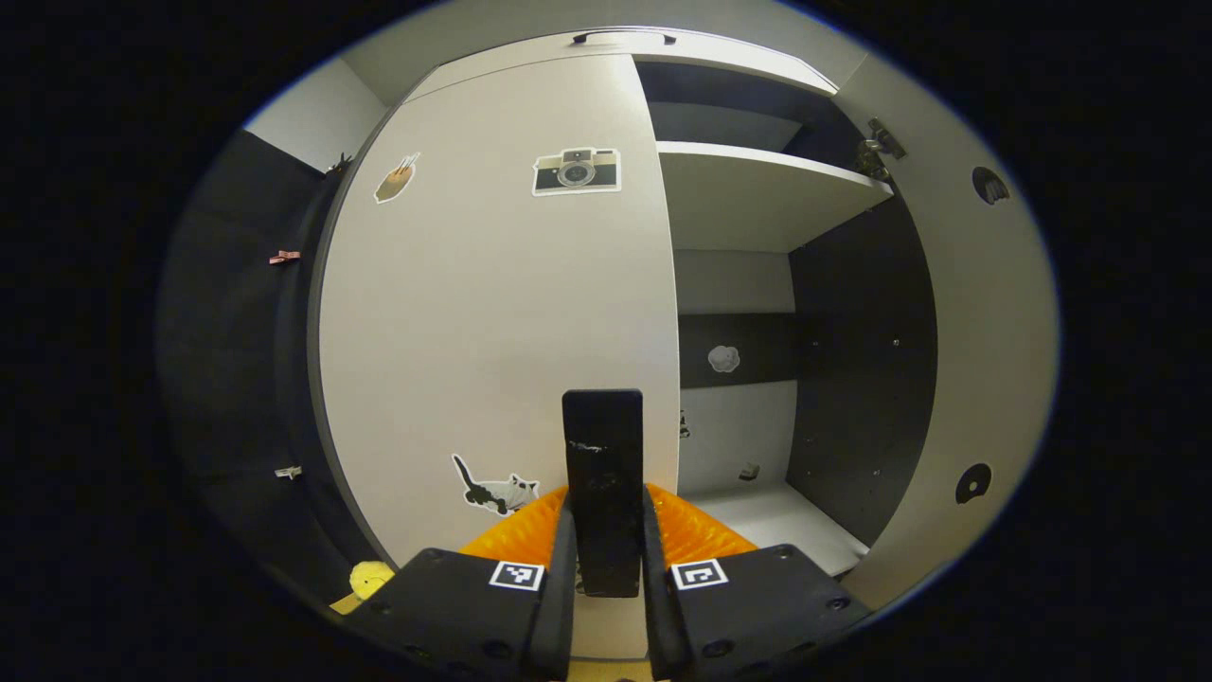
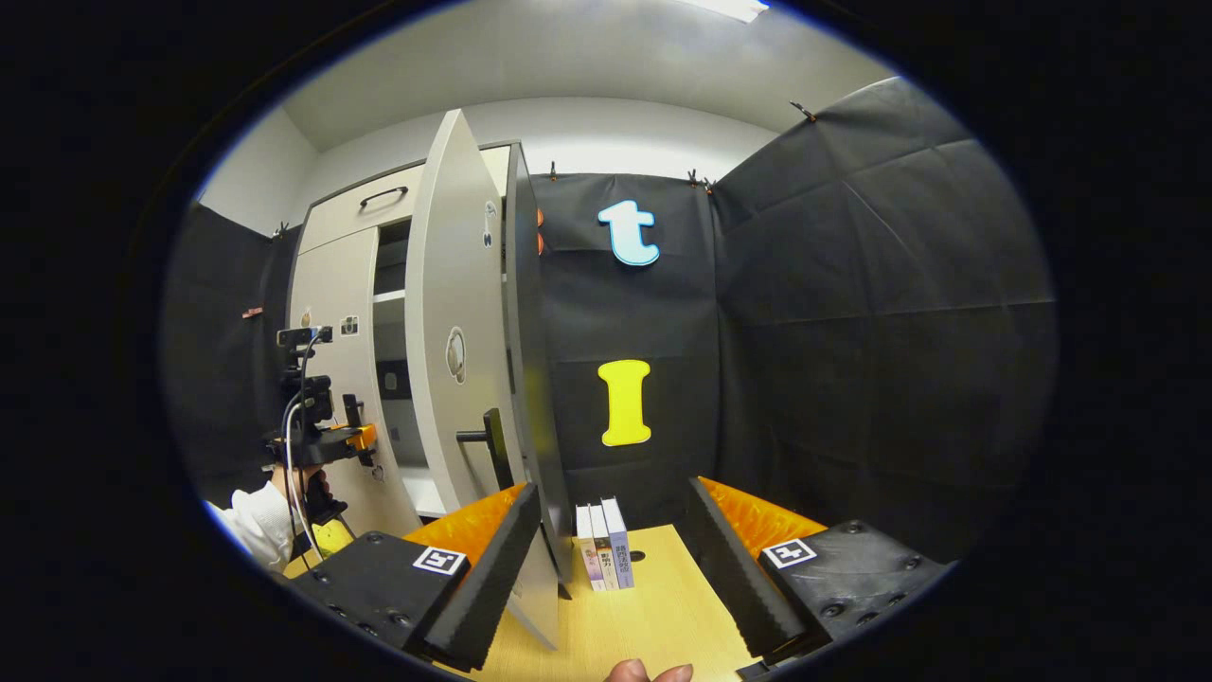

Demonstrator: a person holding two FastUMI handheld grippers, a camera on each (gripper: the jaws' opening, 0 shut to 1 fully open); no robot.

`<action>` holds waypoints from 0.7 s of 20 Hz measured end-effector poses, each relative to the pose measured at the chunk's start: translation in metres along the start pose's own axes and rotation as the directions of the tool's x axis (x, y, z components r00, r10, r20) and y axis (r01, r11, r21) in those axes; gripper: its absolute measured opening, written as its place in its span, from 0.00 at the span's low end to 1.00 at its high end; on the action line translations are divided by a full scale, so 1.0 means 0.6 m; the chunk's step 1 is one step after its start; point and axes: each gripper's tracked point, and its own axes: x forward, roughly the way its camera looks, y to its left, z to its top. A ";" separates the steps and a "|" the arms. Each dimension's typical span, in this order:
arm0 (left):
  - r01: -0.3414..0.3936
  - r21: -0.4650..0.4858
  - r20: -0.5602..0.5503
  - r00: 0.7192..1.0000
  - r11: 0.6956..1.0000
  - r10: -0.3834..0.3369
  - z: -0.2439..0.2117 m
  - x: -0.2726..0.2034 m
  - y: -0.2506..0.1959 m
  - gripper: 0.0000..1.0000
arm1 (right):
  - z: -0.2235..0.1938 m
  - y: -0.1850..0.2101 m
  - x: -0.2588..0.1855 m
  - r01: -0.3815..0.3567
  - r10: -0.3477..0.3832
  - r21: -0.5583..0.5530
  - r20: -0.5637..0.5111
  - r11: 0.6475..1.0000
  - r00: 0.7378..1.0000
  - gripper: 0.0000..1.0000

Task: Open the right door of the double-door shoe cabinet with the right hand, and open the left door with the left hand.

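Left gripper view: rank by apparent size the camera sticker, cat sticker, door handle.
Largest to smallest:
1. door handle, though it's nearest the camera
2. camera sticker and cat sticker: look alike, no ranking

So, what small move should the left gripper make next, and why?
Probably pull the handle back toward the person, swinging the left door outward. The left gripper has both fingers pressed on the handle, this door is closed, and the right door is open.
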 end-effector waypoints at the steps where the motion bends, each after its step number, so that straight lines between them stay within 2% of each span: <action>1: 0.000 -0.001 -0.014 1.000 1.000 0.000 -0.006 -0.001 0.000 0.34 | 0.002 0.000 -0.002 0.001 -0.001 -0.003 0.003 1.000 1.000 0.98; 4: 0.014 -0.017 -0.009 1.000 1.000 -0.014 -0.007 0.000 -0.003 0.35 | 0.009 0.002 -0.009 -0.002 0.002 0.012 0.012 1.000 1.000 0.98; 7: 0.021 -0.041 -0.013 1.000 0.999 -0.021 -0.008 -0.004 -0.003 0.24 | 0.009 0.015 -0.019 -0.012 0.012 0.021 0.002 1.000 1.000 0.98; 12: 0.060 -0.077 -0.028 0.998 0.995 -0.062 -0.010 -0.050 0.012 0.19 | 0.019 0.039 -0.045 -0.020 0.020 0.004 0.018 1.000 1.000 0.98; 13: 0.072 -0.088 -0.028 0.997 0.993 -0.075 -0.010 -0.070 0.021 0.19 | 0.020 0.049 -0.051 -0.024 0.024 0.012 0.022 1.000 0.999 0.92; 14: 0.083 -0.091 -0.028 0.996 0.992 -0.086 -0.012 -0.092 0.029 0.19 | 0.023 0.059 -0.057 -0.027 0.026 0.021 0.026 0.999 0.999 0.98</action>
